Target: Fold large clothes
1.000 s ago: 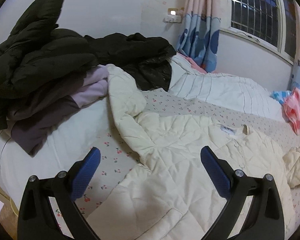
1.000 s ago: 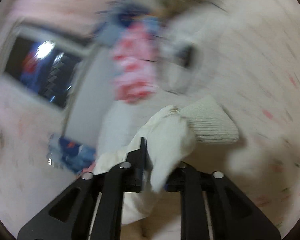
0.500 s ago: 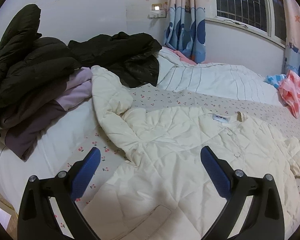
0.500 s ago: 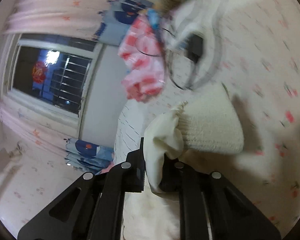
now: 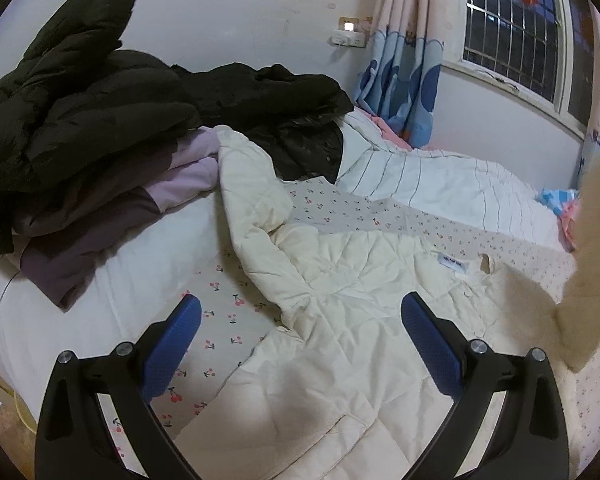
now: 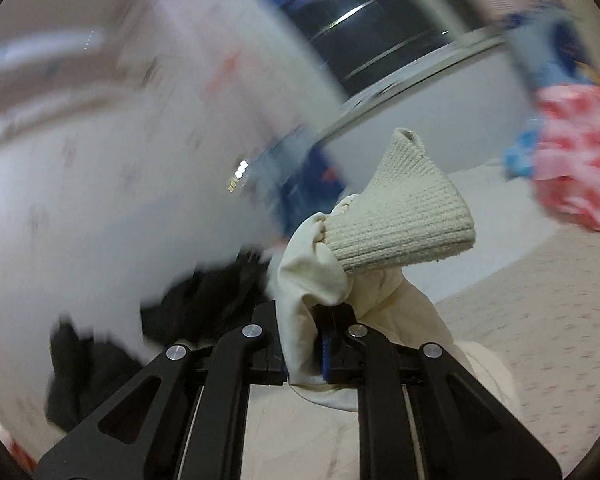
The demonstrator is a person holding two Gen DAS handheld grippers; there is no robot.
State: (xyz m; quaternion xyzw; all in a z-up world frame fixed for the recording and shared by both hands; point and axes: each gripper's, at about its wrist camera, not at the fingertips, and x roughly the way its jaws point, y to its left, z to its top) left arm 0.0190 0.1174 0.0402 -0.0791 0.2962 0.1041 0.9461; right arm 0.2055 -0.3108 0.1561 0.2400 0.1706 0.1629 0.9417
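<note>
A cream quilted jacket (image 5: 352, 320) lies spread on the bed, collar and label toward the far right. One sleeve (image 5: 248, 192) stretches up to the left. My left gripper (image 5: 300, 332) hovers open above the jacket's body, blue pads wide apart, holding nothing. My right gripper (image 6: 306, 344) is shut on the jacket's other sleeve (image 6: 300, 280) just behind its ribbed knit cuff (image 6: 404, 216), which sticks up past the jaws. That lifted sleeve (image 5: 592, 280) shows at the right edge of the left wrist view, raised off the bed.
A pile of black puffy coats (image 5: 80, 112) and purple garments (image 5: 112, 216) sits at the bed's far left. A white striped duvet (image 5: 440, 184) lies behind the jacket. A pink and blue bundle (image 6: 572, 160) lies by the window wall. The cherry-print sheet (image 5: 220, 332) shows under the left gripper.
My right gripper has swung up and rolled with the sleeve in it, from near the sheet into the air. In the left wrist view the sleeve now rises at the right edge.
</note>
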